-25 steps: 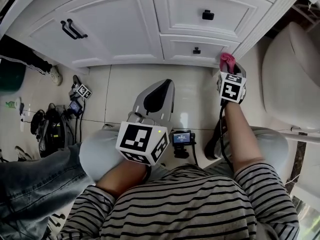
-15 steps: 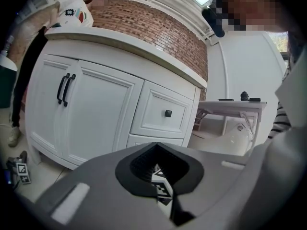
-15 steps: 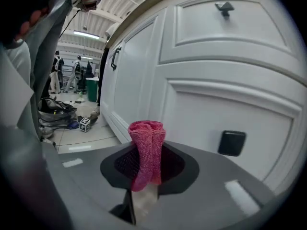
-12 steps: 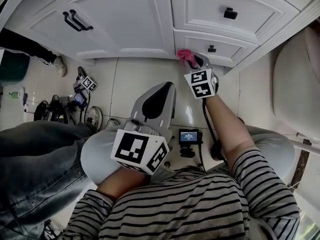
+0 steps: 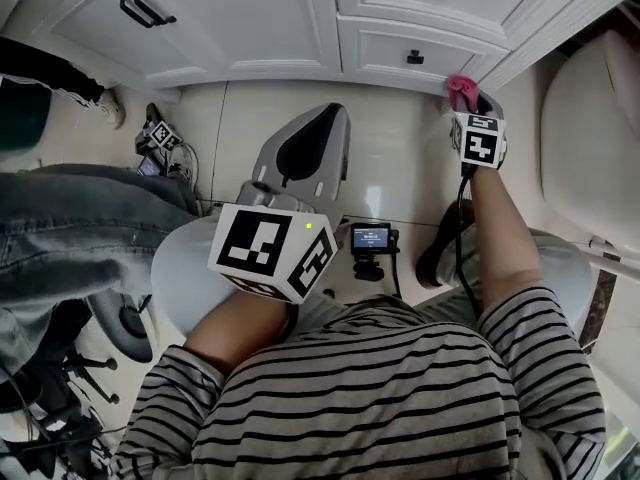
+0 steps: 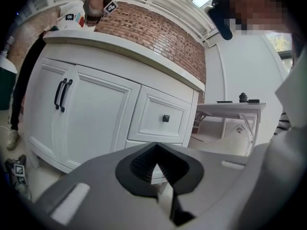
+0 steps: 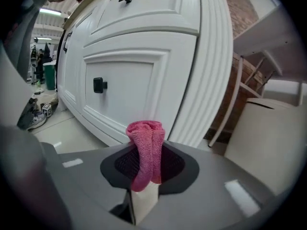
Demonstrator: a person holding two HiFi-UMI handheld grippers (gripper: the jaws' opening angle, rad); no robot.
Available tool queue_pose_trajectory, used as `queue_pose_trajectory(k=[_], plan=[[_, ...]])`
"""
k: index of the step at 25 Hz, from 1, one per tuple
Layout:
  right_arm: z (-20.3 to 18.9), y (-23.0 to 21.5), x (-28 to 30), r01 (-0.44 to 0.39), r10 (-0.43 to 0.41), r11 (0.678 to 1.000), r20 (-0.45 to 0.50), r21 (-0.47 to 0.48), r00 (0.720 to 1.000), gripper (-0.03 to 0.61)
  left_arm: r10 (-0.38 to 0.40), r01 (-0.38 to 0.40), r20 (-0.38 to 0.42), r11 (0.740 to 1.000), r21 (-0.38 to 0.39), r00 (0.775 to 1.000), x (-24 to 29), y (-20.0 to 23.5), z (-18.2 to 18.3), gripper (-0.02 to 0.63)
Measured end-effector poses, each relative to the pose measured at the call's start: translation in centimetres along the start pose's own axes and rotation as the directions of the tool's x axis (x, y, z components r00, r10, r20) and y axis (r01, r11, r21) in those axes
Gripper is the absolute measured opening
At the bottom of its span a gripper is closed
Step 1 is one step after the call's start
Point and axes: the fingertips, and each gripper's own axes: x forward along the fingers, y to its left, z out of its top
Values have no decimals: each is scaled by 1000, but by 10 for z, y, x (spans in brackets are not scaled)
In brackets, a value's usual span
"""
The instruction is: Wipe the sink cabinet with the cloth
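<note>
The white sink cabinet [image 5: 250, 18] fills the top of the head view, with a double door and two drawers. My right gripper [image 5: 467, 103] is shut on a pink cloth [image 5: 460, 90], holding it at the cabinet's lower right corner by the fluted post [image 7: 211, 61]. In the right gripper view the pink cloth [image 7: 146, 150] sticks up from between the closed jaws, just short of the bottom drawer [image 7: 120, 87]. My left gripper [image 5: 305, 163] rests low over my knee, shut and empty, pointing at the cabinet [image 6: 96, 114].
A toilet [image 5: 590, 138] stands close on the right. Another person's jeans-clad leg [image 5: 80, 238] and gear with cables [image 5: 160, 143] lie on the tiled floor at the left. A small device [image 5: 370, 240] sits on the floor between my knees.
My right gripper with the pink cloth has swept right along the cabinet's base, from under the bottom drawer to the right corner post. The left gripper has stayed put.
</note>
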Motion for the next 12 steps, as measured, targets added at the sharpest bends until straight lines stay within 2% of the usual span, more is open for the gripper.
queue_pose_trajectory(k=[3,6,8,10,12], plan=[[13,4,-23,-17,17,999,0,45,1000,87,6,-6,2,999,46,1000,-4,-4,2,0],[53,18,-65,-107,106,992,27,61,994,87,22,-22,-5,994,109,1000,-8,-9,3,0],[88,22,-107,-156,150,982,63,105,987,87,37,-36,-7,991,131,999,-10,-11,4,0],[123,23,-160,-192,171,971,145,146,975,87,54,-52,-5,988,146,999,-13,-12,5,0],[151,26,-214,-228,178,959,273,167,945,87,67,-67,7,985,160,998,-18,-13,7,0]])
